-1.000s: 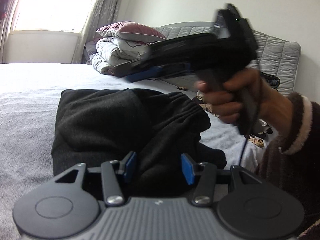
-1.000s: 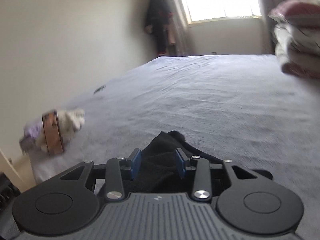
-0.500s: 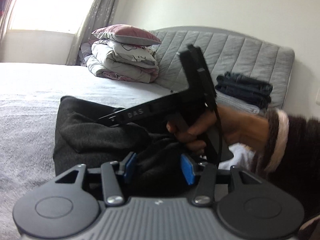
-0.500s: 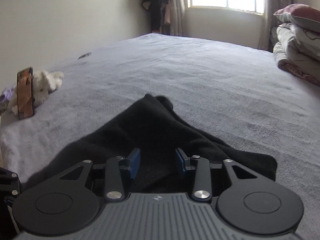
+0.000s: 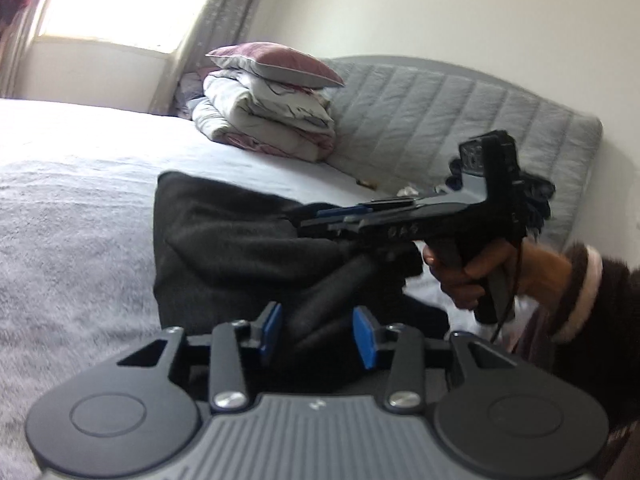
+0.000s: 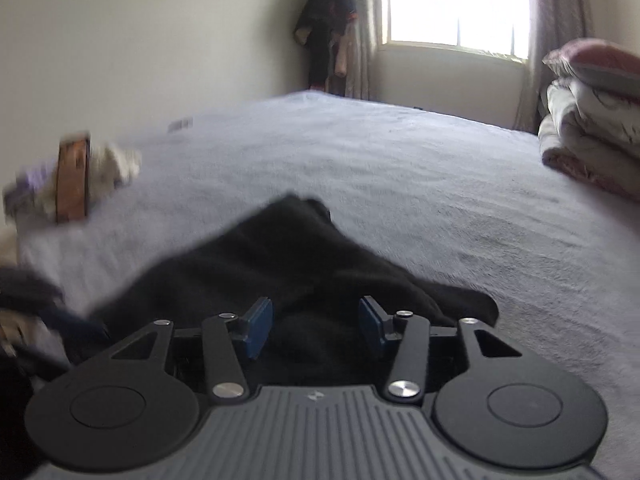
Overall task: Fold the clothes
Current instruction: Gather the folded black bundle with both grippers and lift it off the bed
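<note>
A black garment (image 5: 224,248) lies partly folded on the grey bed (image 5: 60,216); it also shows in the right wrist view (image 6: 280,256). My left gripper (image 5: 318,334) is open, its blue pads either side of a rolled fold of the black cloth at the near edge. My right gripper (image 6: 316,326) is open over the garment's near part. In the left wrist view the right gripper (image 5: 400,216) is held in a hand above the garment's right side, pointing left.
A stack of folded bedding with a mauve pillow (image 5: 272,112) sits by the grey padded headboard (image 5: 460,128). Dark folded clothes (image 5: 536,196) lie by the headboard. A phone against a plush toy (image 6: 76,180) sits at the bed's left edge. A window (image 6: 456,0) is behind.
The right gripper has lifted and swung back towards the right, away from the garment's centre. The cloth near the left gripper has bunched into a roll. The left gripper stayed open.
</note>
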A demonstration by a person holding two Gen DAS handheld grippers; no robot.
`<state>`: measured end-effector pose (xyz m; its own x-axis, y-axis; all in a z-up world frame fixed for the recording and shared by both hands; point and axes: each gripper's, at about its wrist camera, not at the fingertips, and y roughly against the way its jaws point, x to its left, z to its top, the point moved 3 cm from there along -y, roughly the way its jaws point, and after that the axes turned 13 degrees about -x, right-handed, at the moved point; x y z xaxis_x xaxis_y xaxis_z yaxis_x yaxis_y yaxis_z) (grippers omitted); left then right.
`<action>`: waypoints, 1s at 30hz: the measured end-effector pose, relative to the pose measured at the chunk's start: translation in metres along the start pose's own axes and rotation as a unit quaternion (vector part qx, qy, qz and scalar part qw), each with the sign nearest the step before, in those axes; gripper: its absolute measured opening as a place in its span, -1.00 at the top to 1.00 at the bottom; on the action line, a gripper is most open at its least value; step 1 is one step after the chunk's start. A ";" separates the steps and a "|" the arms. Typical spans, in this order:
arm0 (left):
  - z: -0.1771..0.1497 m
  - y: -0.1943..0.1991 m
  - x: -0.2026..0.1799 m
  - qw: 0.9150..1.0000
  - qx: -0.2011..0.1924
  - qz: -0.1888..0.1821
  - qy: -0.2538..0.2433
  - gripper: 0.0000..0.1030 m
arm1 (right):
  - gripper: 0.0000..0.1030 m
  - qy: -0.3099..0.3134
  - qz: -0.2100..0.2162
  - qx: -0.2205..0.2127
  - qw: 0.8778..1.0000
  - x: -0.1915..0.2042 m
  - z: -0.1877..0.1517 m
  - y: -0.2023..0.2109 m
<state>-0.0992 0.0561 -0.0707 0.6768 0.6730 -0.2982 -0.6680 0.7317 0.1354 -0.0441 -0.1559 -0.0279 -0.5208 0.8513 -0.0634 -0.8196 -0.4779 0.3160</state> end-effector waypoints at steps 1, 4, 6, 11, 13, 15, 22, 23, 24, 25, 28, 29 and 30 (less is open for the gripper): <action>0.000 0.000 -0.001 1.000 0.002 -0.001 -0.007 0.21 | 0.01 0.007 -0.004 -0.005 1.000 0.002 -0.003 0.001; 0.017 -0.001 0.011 1.000 0.008 -0.012 0.021 0.21 | 0.01 -0.028 0.002 -0.007 1.000 -0.005 0.005 0.007; 0.031 -0.002 0.021 0.998 0.004 -0.009 0.056 0.09 | 0.01 -0.078 0.009 -0.015 0.997 -0.018 0.011 0.016; 0.055 -0.005 0.048 0.994 -0.011 0.035 0.101 -0.54 | -0.16 -0.177 0.016 -0.029 0.984 -0.048 0.024 0.042; 0.059 -0.009 0.062 0.989 -0.002 0.042 0.140 -0.66 | -0.24 -0.193 0.008 -0.033 0.981 -0.056 0.027 0.050; 0.059 -0.013 0.073 0.983 0.004 0.053 0.176 -0.72 | -0.34 -0.201 -0.007 -0.032 0.979 -0.060 0.028 0.056; 0.053 -0.035 0.091 0.971 0.037 0.080 0.222 -0.99 | -0.36 -0.249 -0.032 0.015 0.968 -0.075 0.008 0.054; 0.052 -0.038 0.093 0.970 0.046 0.080 0.223 -0.99 | -0.36 -0.259 -0.034 0.026 0.965 -0.076 0.004 0.052; 0.050 -0.042 0.094 0.969 0.056 0.081 0.224 -1.00 | -0.36 -0.269 -0.035 0.034 0.962 -0.078 0.001 0.051; 0.049 -0.044 0.095 0.968 0.067 0.086 0.227 -1.00 | -0.36 -0.281 -0.036 0.042 0.958 -0.079 -0.003 0.051; 0.044 -0.049 0.097 0.964 0.083 0.089 0.238 -1.00 | -0.36 -0.328 -0.028 0.047 0.943 -0.086 -0.012 0.053; 0.043 -0.052 0.097 0.962 0.085 0.085 0.243 -0.99 | -0.36 -0.348 -0.024 0.049 0.936 -0.089 -0.015 0.053; 0.042 -0.054 0.097 0.961 0.088 0.081 0.248 -1.00 | -0.37 -0.368 -0.020 0.050 0.928 -0.092 -0.018 0.054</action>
<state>0.0158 0.0867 -0.0670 0.3089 0.6773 -0.6678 -0.6600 0.6582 0.3623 -0.0449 -0.2635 -0.0223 -0.1556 0.8027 0.5757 -0.7897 -0.4512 0.4157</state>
